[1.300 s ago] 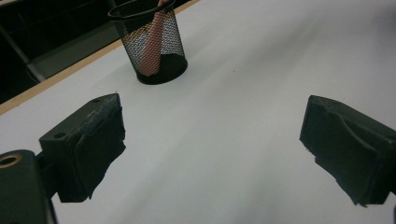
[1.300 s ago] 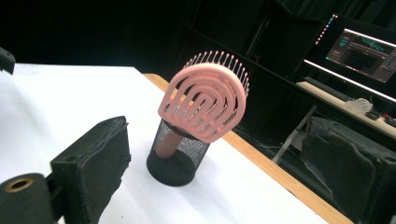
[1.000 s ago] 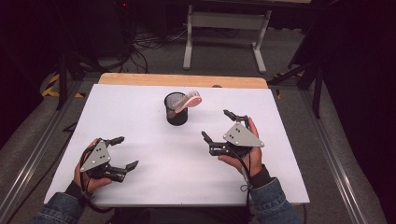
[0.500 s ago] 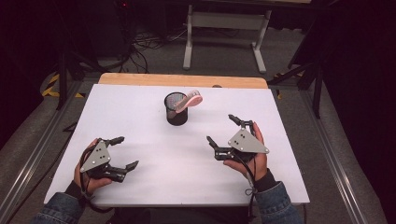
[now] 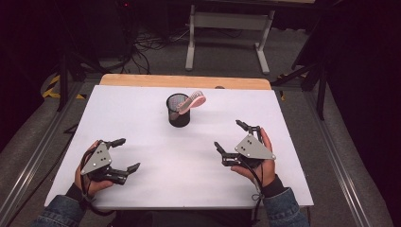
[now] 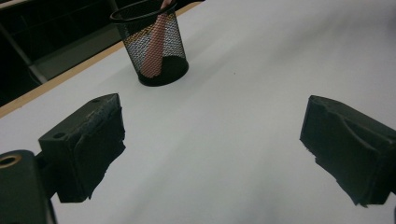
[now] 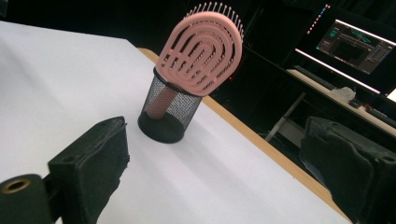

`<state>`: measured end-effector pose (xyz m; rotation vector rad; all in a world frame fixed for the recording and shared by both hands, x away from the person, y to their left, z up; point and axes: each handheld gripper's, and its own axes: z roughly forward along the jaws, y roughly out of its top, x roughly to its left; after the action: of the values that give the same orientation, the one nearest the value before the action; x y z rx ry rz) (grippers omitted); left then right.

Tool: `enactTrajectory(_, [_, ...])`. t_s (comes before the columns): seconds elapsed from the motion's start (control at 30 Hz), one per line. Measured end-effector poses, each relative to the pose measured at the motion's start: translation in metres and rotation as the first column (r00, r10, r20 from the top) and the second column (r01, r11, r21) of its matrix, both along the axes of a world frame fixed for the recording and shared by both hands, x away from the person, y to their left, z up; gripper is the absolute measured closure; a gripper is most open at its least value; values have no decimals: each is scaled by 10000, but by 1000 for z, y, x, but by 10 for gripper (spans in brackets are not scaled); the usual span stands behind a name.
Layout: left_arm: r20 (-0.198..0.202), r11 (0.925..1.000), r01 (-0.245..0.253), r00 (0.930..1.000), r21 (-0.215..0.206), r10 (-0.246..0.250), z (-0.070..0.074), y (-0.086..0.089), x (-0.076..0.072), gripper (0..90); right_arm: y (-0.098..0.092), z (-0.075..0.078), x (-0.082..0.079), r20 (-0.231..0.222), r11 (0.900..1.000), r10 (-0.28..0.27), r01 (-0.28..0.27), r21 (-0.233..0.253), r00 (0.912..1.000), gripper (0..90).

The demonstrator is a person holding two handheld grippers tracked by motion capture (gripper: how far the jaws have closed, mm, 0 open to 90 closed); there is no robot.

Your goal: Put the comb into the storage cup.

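One pink hairbrush (image 5: pixel 195 100) standing in one black mesh cup (image 5: pixel 178 110) — no legible writing. Left gripper (image 5: pixel 124 154) and right gripper (image 5: pixel 231 137) — both wide, empty, on desk (image 5: pixel 142 109).

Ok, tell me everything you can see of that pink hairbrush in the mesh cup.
The pink hairbrush looks like plastic: an oval, vented head of curved slots with pale bristles along its top edge, and a straight handle. It stands handle-down inside the black mesh cup, leaning so its head rests over the rim. The cup sits near the far middle of the white table. Neither hand-held gripper touches it; both are open and well short of it.
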<state>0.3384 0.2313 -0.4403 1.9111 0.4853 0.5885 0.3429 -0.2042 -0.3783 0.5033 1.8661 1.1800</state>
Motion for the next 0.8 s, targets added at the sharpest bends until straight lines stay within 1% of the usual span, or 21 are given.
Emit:
enactTrajectory(0.13, [4, 10000, 2, 10000, 37, -2, 0, 0, 0, 72, -5, -5, -1, -108, 10000, -51, 50, -75, 9999, 94])
enactTrajectory(0.2, [6, 10000, 0, 10000, 41, 0, 0, -1, 0, 71, -7, -8, 0, -214, 10000, -77, 77, -13, 9997, 95])
enactTrajectory(0.4, [-17, 10000, -5, 10000, 24, 5, 0, 0, 0, 71, -12, -16, 1, -314, 9996, -257, 253, -126, 9992, 95])
enactTrajectory(0.47, [-5, 10000, -9, 10000, 38, 9, 0, 0, 0, 71, -15, -21, 2, -525, 9993, -318, 308, -193, 9981, 103])
enactTrajectory(0.5, [-5, 10000, -9, 10000, 38, 9, 0, 0, 0, 71, -16, -22, 2, -615, 9993, -322, 311, -189, 9976, 104])
enactTrajectory(0.7, [-6, 10000, 2, 10000, 33, -2, 0, 0, 0, 71, -24, -28, 1, -720, 9988, -477, 471, -105, 9963, 103])
enactTrajectory(0.8, [4, 10000, -13, 10000, 47, 13, 0, 0, 0, 71, -27, -30, 0, -837, 9991, -424, 422, -50, 9956, 102])
